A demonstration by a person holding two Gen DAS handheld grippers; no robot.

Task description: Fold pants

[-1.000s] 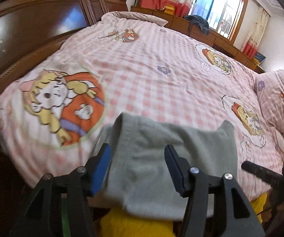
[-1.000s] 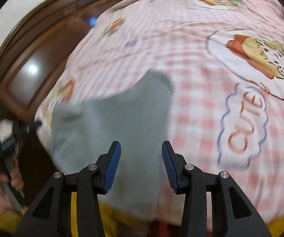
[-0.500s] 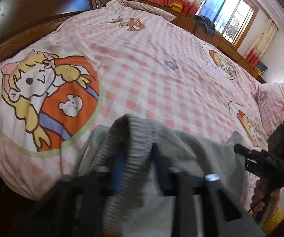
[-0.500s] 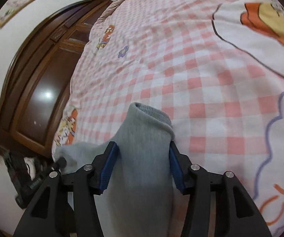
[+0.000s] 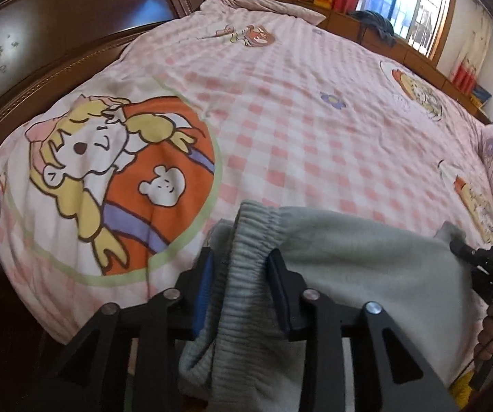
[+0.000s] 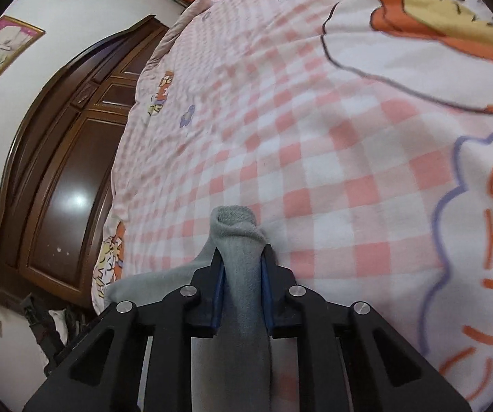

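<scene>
The grey pants (image 5: 366, 257) lie over the near edge of the bed (image 5: 280, 110), on its pink checked quilt (image 6: 315, 144), and hang down past that edge; the left gripper (image 5: 241, 276) is clenched on the ribbed waistband (image 5: 246, 240), which bunches up between its blue-padded fingers (image 5: 202, 285), just beside the big cartoon print (image 5: 119, 171) at the bed's near corner; the right gripper (image 6: 243, 278) pinches a narrow fold of the same grey cloth (image 6: 243, 274), a small hump of fabric poking out past its fingertips onto the checks; in the left wrist view that gripper shows at the pants' far side, with part of a hand (image 5: 490, 336) below it; a dark wooden wardrobe (image 5: 74, 17) stands along the bed's left side; a curtained window (image 5: 418, 3) lies beyond the bed's far end.
</scene>
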